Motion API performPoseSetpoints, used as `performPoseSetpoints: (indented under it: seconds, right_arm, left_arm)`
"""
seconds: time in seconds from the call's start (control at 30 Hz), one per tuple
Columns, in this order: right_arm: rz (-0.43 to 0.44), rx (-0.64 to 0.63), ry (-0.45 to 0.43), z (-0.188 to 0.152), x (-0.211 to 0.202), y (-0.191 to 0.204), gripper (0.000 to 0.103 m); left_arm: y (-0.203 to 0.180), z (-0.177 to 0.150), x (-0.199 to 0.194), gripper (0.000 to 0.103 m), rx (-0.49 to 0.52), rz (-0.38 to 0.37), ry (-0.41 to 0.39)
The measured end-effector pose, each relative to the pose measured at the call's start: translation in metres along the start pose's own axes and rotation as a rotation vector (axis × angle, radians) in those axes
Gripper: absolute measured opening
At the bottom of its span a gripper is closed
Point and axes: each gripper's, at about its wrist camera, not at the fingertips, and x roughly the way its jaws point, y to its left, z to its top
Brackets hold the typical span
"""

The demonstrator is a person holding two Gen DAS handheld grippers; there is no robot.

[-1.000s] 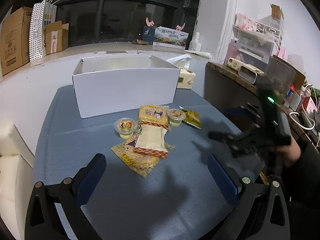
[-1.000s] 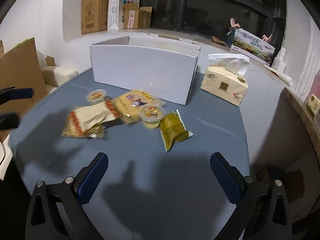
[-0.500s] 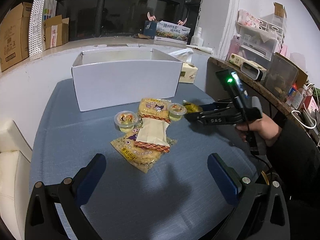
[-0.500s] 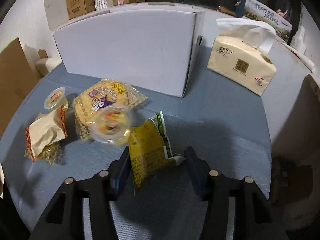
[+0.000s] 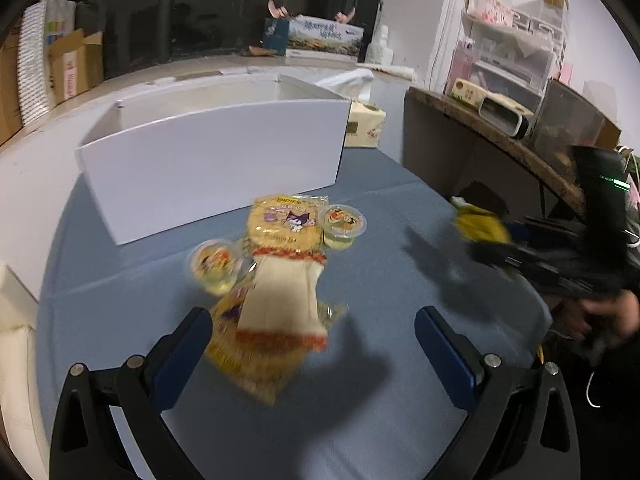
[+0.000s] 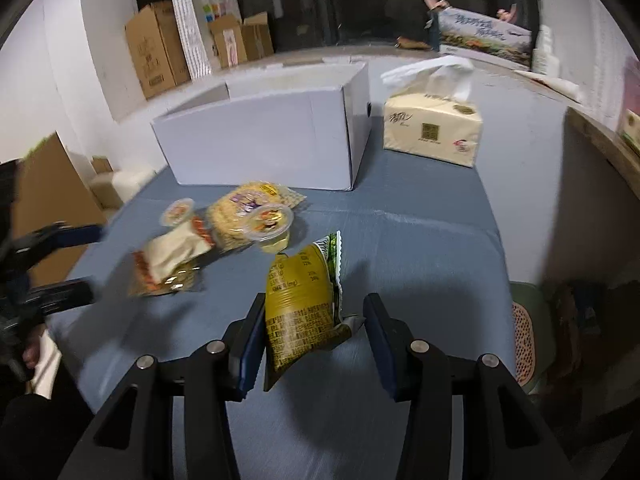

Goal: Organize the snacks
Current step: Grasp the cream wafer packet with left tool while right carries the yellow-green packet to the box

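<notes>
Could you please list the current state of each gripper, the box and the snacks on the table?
Right gripper: jaws closing on the yellow packet, lifted.
Left gripper: open, empty.
White box: open-topped.
Two jelly cups: sealed, upright.
Cream packet: lying on other packets.

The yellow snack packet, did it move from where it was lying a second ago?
Yes. The yellow snack packet lay flat on the blue tabletop beside the jelly cup; now it is lifted off it, between the closing jaws of the right hand-held gripper.
</notes>
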Motion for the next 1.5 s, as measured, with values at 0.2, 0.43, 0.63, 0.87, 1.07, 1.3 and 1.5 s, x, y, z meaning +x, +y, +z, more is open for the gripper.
performPoseSetpoints:
  seconds: [0.2, 0.43, 0.63, 0.87, 1.07, 1.3, 1.5]
  right_arm:
    - [0.03, 0.034, -0.038, -0.014, -0.023, 0.003, 0.051]
    - [0.044, 0.049, -0.025, -0.022, -0.021, 0.003, 0.051]
    - [0.052, 0.038, -0.035, -0.019, -0.021, 0.012, 0.051]
    - [0.084, 0.019, -0.111, 0.024, -0.022, 0.03, 0.051]
    - [0.107, -0.037, -0.189, 0.11, -0.003, 0.053, 0.051]
    - [0.057, -0.016, -0.16, 0.21, 0.063, 0.051, 0.051]
    - [-0.017, 0.016, -0.097, 0.257, 0.118, 0.032, 0.054]
  left_arm:
    - [0.012, 0.012, 0.053, 0.099, -0.027, 0.025, 0.088]
    - [0.022, 0.009, 0.04, 0.049, -0.039, 0.029, 0.043]
    - [0.026, 0.012, -0.007, 0.049, -0.063, 0.022, -0.067]
    - [0.04, 0.052, -0.06, 0.049, -0.077, 0.048, -0.228]
    - [0.079, 0.119, -0.064, 0.049, -0.122, 0.082, -0.31]
    - [0.117, 0.189, -0.022, 0.049, -0.112, 0.175, -0.284]
    - [0.141, 0.217, 0.011, 0.081, -0.153, 0.207, -0.217]
